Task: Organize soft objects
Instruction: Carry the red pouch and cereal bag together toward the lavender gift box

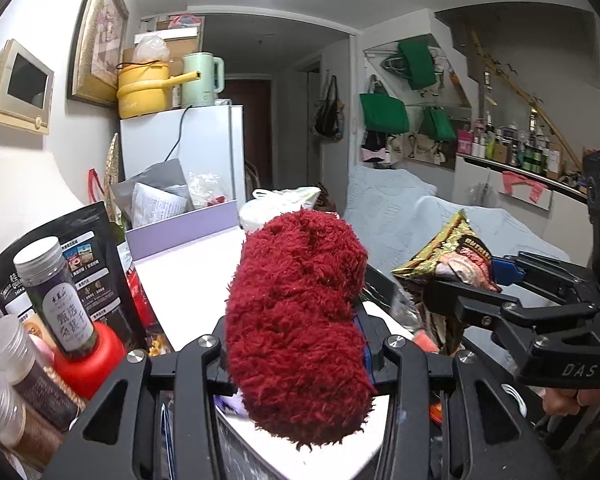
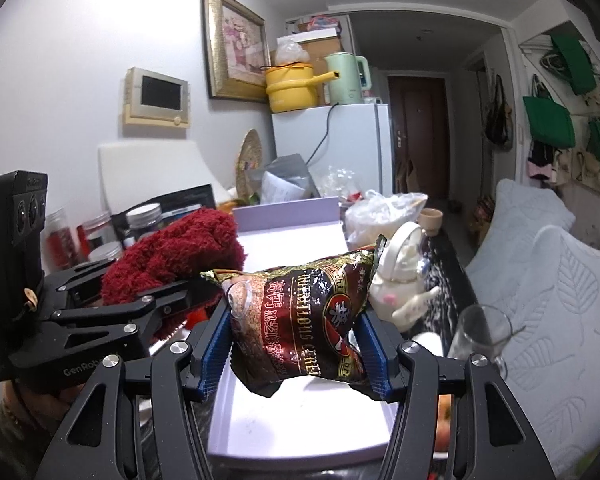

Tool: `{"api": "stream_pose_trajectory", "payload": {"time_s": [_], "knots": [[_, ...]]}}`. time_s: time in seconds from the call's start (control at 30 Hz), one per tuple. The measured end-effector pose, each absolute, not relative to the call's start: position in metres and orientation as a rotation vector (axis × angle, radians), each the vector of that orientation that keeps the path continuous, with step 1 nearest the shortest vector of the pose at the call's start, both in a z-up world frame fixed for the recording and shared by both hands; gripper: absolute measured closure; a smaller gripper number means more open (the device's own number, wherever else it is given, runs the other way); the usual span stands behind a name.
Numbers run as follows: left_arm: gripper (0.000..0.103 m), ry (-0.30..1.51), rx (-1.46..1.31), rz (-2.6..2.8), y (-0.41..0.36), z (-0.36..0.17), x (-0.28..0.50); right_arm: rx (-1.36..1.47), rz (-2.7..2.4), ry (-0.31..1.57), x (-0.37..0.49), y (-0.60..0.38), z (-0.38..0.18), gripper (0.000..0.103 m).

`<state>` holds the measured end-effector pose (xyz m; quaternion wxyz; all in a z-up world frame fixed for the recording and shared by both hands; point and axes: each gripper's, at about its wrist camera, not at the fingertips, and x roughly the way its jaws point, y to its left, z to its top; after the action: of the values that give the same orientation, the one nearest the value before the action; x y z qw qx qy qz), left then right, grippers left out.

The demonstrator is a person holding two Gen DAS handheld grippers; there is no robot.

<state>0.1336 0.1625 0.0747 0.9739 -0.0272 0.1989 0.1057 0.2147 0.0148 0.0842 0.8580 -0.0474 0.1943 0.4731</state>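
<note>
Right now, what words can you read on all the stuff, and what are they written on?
"DAS": on the right tool's black body.
"GenRob", rest cut off: on the left tool's black body.
"NUTRITIOUS CEREAL", last letters hidden: on the snack packet the right tool holds.
Chinese characters on the jar label and black pouch: too small for me to read surely.
The red fuzzy sock has no words.

Red plush (image 1: 296,320) shaggy cloth; snack bag (image 2: 300,316) glossy foil.
</note>
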Motion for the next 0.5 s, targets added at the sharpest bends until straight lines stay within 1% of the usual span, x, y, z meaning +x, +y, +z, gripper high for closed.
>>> {"api": "stream_pose_trajectory", "payload": {"time_s": [0.27,0.5], "knots": [[0.061,0.428,-0.108,0.288,0.192,0.053,0.172,-0.099,0.976,0.426,0.252,0.040,0.079,0.045],[0.061,0.469,-0.127,0.329,0.209,0.029,0.196,-0.094,0.966,0.458,0.276,0.060,0.061,0.045]]}}
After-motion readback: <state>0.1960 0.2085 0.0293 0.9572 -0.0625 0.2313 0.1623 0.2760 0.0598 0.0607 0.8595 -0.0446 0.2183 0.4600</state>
